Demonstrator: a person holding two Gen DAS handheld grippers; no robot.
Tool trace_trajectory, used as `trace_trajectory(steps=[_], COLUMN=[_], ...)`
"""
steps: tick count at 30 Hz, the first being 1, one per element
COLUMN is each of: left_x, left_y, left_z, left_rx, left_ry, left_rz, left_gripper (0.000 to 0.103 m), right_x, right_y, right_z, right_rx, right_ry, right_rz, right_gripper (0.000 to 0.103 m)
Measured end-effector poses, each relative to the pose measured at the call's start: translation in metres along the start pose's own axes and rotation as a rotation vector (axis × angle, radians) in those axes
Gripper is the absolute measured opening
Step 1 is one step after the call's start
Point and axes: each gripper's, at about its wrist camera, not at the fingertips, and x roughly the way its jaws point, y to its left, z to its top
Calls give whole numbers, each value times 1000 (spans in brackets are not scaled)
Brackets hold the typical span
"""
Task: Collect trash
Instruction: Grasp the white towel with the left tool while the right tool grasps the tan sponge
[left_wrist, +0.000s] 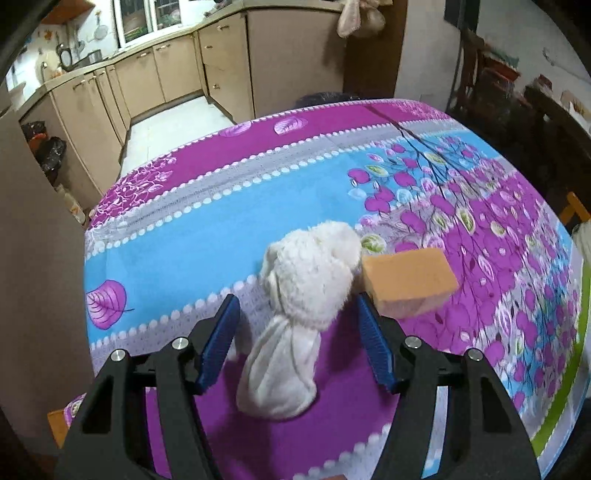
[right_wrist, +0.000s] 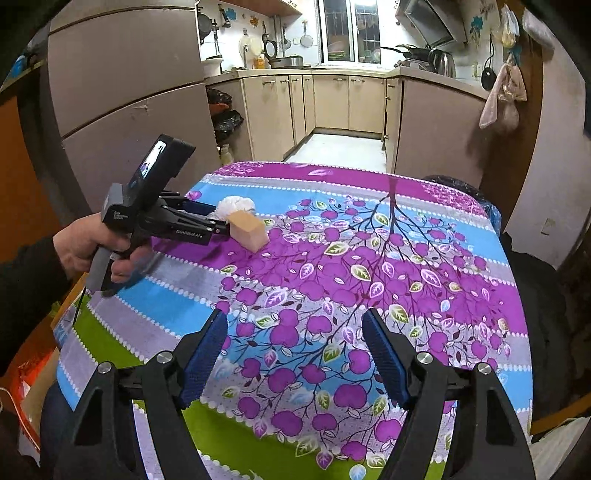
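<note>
A white fluffy wad of tissue or cloth (left_wrist: 299, 310) lies on the flowered tablecloth (left_wrist: 184, 206) between the fingers of my left gripper (left_wrist: 297, 308), which is open around it, blue pads apart from it on both sides. An orange sponge block (left_wrist: 406, 282) sits right beside it, touching my right finger's tip. In the right wrist view the left gripper (right_wrist: 221, 230) reaches over the white wad (right_wrist: 234, 205) and the sponge (right_wrist: 249, 229) at the table's far left. My right gripper (right_wrist: 295, 332) is open and empty above the near part of the tablecloth (right_wrist: 369, 258).
A black-bagged trash bin (right_wrist: 461, 188) stands just past the table's far right corner and shows in the left wrist view (left_wrist: 325, 99). Kitchen cabinets (right_wrist: 347, 103) and a fridge (right_wrist: 125, 92) are beyond. Black bags (left_wrist: 48, 147) sit by the cabinets.
</note>
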Motion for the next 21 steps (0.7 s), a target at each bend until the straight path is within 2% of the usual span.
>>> trace_trajectory(steps=[1,2,3,8,12,17,21], left_x=[0,-1,-3,-8,-16,-21,-21], left_y=[2,3,6,1,14,23,23], left_z=[1,2,2,-8,-23,-31,-32], left_rx=[-8,-21,-42,-30,-114,-189,-194], left_ry=[-8,-17,-22,-41,-59,-77,-79], left_rz=[-5,-25,-40,-10,18,36,49], left_gripper=[46,30,30,26,26,26,26], right_x=[0,0,0,4,20,66,111], right_y=[-1,-1,0,2,13,33,54], right_z=[-1,-1,-2,5,17,45,71], right_rx=[-1,-4,-7,-15,-55,-143,-226], right_ry=[-1,-3,-5,-14,-8,27,66], right_rz=[4,7,10,37,68,94,107], right_gripper=[76,76,76,76,74,57,55])
